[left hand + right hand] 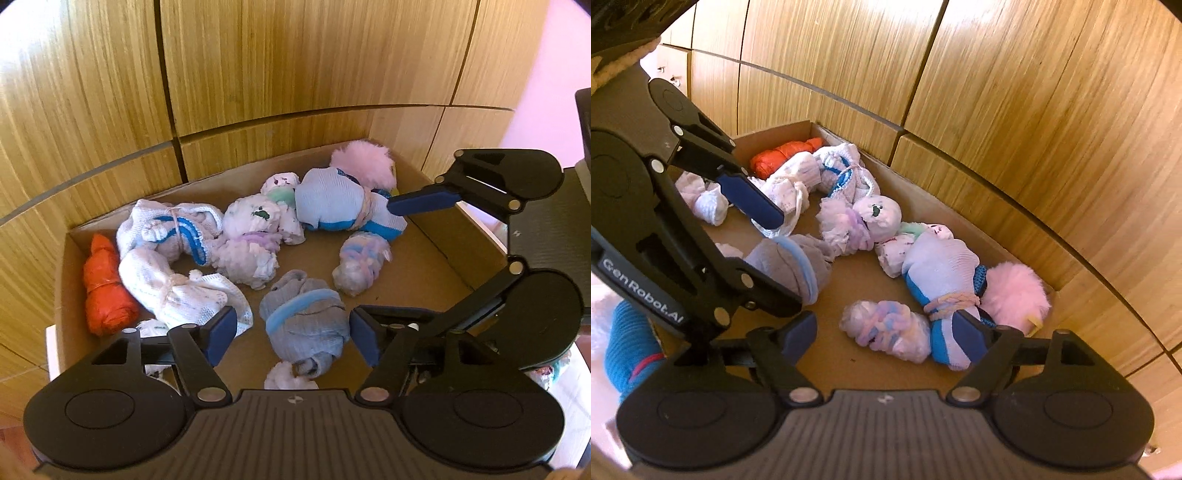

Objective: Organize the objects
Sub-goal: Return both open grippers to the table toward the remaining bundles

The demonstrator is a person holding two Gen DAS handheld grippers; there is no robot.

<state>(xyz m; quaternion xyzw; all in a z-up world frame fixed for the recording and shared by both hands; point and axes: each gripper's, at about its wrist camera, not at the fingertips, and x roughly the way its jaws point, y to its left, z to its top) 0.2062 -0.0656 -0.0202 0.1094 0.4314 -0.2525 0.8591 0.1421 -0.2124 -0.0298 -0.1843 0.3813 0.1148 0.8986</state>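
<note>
1. inside the cardboard box (439, 236), at its left end, lies an orange bundle (105, 291), crinkly like thin plastic or light cloth; it looks very light and would crush under the pads, so take it across its tied middle.
2. just right of it in the box sit two white knit bundles (173, 280), soft and springy, each tied with string; the tied waist is the firmest place to grip.
3. near the box's front wall lies the grey sock bundle (306, 321), bound by a blue band. the left gripper (291, 332) straddles it with jaws about half open, pads clear of the cloth on both sides, holding nothing. it seems light and squashy and unlikely to slip on the padded fingers; closing across the banded middle should keep the roll from unwinding.
4. toward the middle of the box, white bundles with purple frills (255, 236) lie touching one another; a grip may drag a neighbour along.
5. right of the box's centre sits a pastel bundle (886, 332) between the pads of the right gripper (886, 336), whose jaws stand wide and grip nothing; the right pad lies beside or against the light-blue sock (942, 273), and i cannot tell which.
6. at the box's right end a pink fluffy pompom (1015, 291) rests against that sock; fluffy and nearly weightless, it needs a deep grip.
</note>
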